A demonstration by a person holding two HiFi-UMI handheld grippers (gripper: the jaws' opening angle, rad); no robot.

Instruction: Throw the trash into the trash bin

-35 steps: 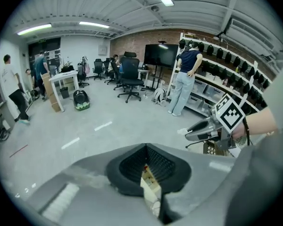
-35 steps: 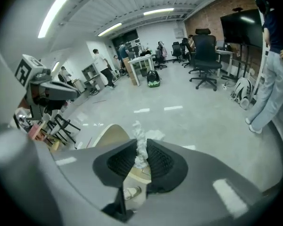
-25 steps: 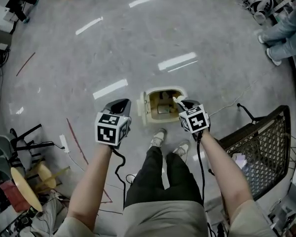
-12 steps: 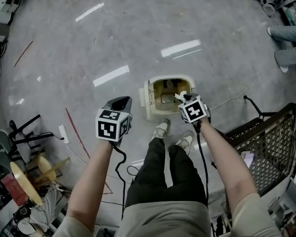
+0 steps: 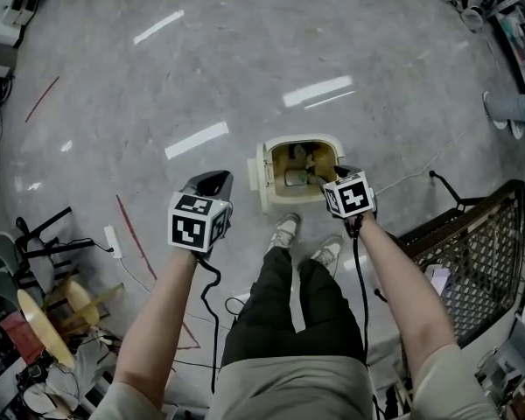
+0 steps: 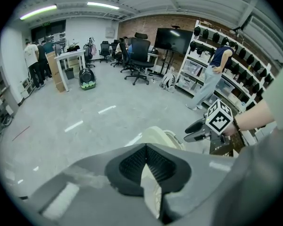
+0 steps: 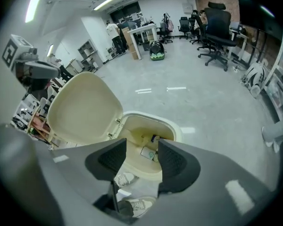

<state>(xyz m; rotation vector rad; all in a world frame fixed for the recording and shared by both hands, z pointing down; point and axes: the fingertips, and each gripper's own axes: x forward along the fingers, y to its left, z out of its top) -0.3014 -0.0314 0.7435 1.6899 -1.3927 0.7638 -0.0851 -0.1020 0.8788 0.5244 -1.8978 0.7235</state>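
The cream trash bin (image 5: 325, 147) stands on the floor just ahead of my feet, its lid (image 5: 261, 175) swung open to the left. Trash (image 7: 147, 152) lies at the bottom of the bin (image 7: 172, 128), beside its raised lid (image 7: 82, 109). My right gripper (image 5: 331, 176) hangs over the bin's near right rim. In the right gripper view its jaws (image 7: 142, 150) are opening and nothing is between them. My left gripper (image 5: 212, 184) hovers left of the lid, shut and holding nothing (image 6: 146, 149). The right gripper (image 6: 194, 130) also shows in the left gripper view.
My two shoes (image 5: 282, 233) stand right behind the bin. A black wire-mesh cart (image 5: 472, 261) is at the right, with a cable trailing on the floor beside it. Chairs and clutter (image 5: 17, 261) crowd the left. A person (image 6: 214, 76) stands by shelves farther off.
The white scrap at the right gripper's tip in the earlier frames is gone from it, and its jaws have parted. Both grippers have sunk a little toward the bin.
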